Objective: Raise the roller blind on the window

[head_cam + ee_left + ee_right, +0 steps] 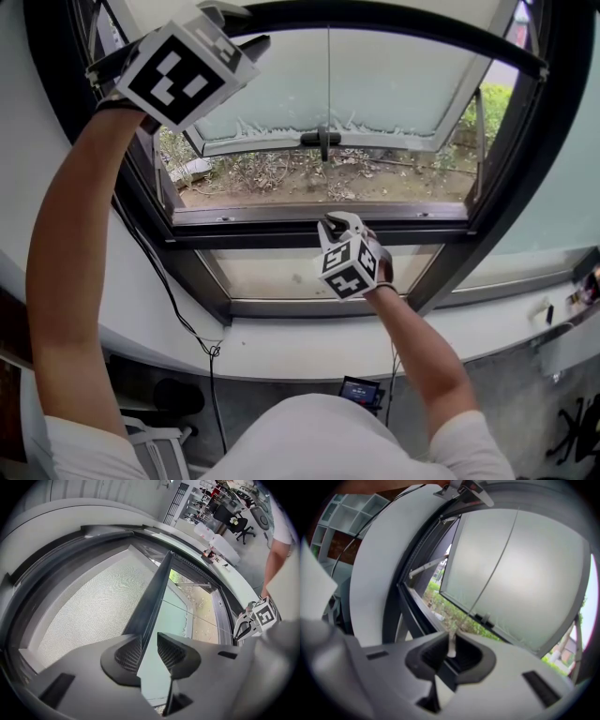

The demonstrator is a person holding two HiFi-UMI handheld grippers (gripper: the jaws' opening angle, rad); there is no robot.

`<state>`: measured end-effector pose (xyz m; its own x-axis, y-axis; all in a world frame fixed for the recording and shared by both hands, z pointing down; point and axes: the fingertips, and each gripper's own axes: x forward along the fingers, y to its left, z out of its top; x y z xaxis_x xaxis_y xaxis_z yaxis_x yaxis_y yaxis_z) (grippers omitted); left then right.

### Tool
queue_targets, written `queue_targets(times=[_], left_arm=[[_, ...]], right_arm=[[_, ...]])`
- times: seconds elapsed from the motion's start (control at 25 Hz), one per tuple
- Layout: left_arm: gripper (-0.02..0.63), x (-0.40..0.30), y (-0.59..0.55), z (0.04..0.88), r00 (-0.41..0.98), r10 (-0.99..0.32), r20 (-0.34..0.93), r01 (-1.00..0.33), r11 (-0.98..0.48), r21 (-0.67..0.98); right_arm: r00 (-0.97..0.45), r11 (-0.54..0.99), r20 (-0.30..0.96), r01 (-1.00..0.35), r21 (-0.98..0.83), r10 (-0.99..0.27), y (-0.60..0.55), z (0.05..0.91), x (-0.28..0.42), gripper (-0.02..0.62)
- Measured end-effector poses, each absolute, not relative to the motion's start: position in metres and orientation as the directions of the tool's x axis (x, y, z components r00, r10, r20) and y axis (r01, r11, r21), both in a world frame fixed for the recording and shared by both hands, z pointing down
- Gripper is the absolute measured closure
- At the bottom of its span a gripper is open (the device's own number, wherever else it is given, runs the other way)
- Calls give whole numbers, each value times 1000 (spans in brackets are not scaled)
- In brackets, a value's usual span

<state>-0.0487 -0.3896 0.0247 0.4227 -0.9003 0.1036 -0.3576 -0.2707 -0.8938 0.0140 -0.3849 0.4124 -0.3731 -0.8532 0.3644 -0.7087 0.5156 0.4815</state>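
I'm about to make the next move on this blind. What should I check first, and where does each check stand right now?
1. Hold on the pull cord: ok, right gripper shut on its white end.
2. Cord tension: ok, it runs straight from the jaws across the frosted pane.
3. Hold on the bottom bar: not ok, left gripper open, bar unclamped beside one pad.
4. Lie of the blind fabric: ok, flat, no creases visible.
5. Blind fully raised: not ok, fabric covers part of the opening.
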Motion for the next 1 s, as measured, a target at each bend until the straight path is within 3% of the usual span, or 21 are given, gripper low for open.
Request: queue_targets(times=[1.0], left_arm=[[488, -50, -386, 34, 405, -907, 120, -327, -266, -907]], right_arm=[[-341, 508, 384, -678, 532, -858, -374, 415, 17, 540]])
